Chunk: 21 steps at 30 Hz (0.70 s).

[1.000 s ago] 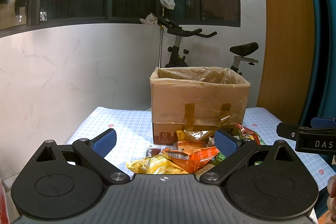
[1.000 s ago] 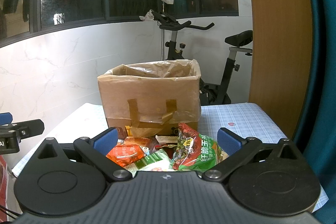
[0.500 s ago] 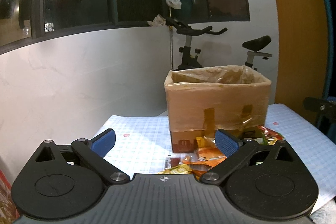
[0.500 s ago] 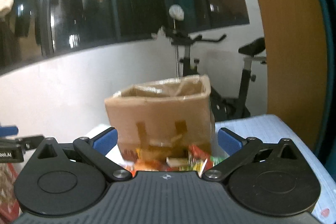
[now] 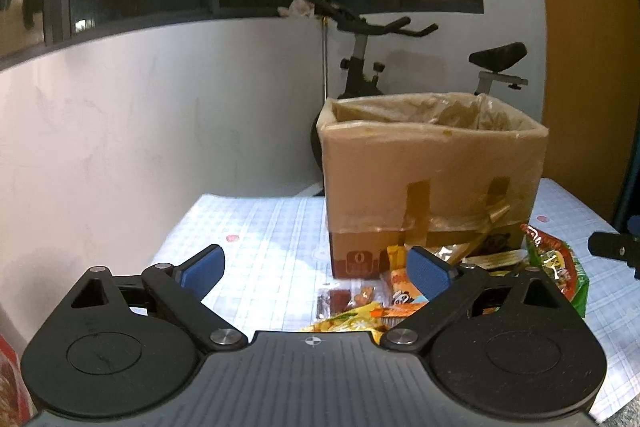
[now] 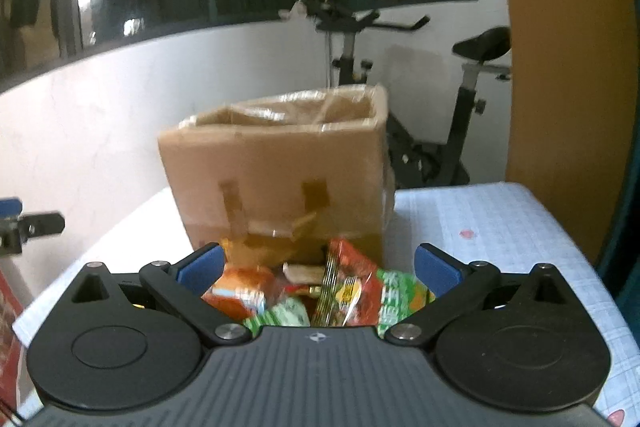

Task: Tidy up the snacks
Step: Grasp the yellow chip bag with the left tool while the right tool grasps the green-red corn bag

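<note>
Cardboard box (image 5: pixel 432 163) beside snack packets (image 6: pixel 320 291)

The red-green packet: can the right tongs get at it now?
Probably yes. The right tongs are open, the red-green packet lies on top of the pile between their fingers, and nothing covers it.

Snack packets (image 6: pixel 320 295) before cardboard box (image 6: pixel 280 179)

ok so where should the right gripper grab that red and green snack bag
Probably the upper crimped edge of the red and green snack bag, coming down from above. It sits propped on the pile in front of the cardboard box, between the right gripper's open jaws.
</note>
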Each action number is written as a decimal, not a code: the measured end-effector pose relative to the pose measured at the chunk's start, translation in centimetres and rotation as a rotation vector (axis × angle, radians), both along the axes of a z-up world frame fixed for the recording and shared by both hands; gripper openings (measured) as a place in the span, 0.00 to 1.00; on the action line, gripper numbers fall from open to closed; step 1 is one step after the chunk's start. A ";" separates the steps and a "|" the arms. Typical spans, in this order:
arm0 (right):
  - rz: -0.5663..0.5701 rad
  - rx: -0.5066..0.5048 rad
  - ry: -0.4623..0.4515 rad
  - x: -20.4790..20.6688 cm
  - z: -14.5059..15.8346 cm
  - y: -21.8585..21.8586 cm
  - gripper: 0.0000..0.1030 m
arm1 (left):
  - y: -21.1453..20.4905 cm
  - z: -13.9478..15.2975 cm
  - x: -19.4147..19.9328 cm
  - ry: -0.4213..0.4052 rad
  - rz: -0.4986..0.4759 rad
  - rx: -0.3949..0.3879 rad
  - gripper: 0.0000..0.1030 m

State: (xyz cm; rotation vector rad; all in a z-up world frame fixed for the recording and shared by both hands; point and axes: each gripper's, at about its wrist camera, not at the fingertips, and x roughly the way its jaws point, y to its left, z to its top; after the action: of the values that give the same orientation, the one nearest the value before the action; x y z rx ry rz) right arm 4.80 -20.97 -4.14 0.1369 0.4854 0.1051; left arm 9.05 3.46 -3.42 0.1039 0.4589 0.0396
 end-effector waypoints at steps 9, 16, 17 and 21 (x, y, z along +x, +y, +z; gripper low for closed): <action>0.010 -0.029 0.040 1.3 -2.3 -0.2 1.00 | 2.1 -2.6 0.7 0.043 -0.005 -0.058 0.96; 0.020 -0.033 0.040 1.6 -3.9 0.0 1.00 | 2.4 -6.2 1.3 0.134 -0.035 -0.102 0.96; 0.020 -0.032 0.042 1.8 -4.1 0.1 1.00 | 2.3 -6.7 1.4 0.143 -0.038 -0.108 0.96; 0.012 -0.017 0.058 2.2 -5.1 0.4 1.00 | 2.2 -8.2 2.3 0.184 -0.026 -0.130 0.96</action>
State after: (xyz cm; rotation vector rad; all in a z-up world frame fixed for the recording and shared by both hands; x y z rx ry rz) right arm 7.00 -20.57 -9.19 0.1204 0.5448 0.1088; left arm 11.34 5.68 -11.59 -0.0143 0.6428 -0.0251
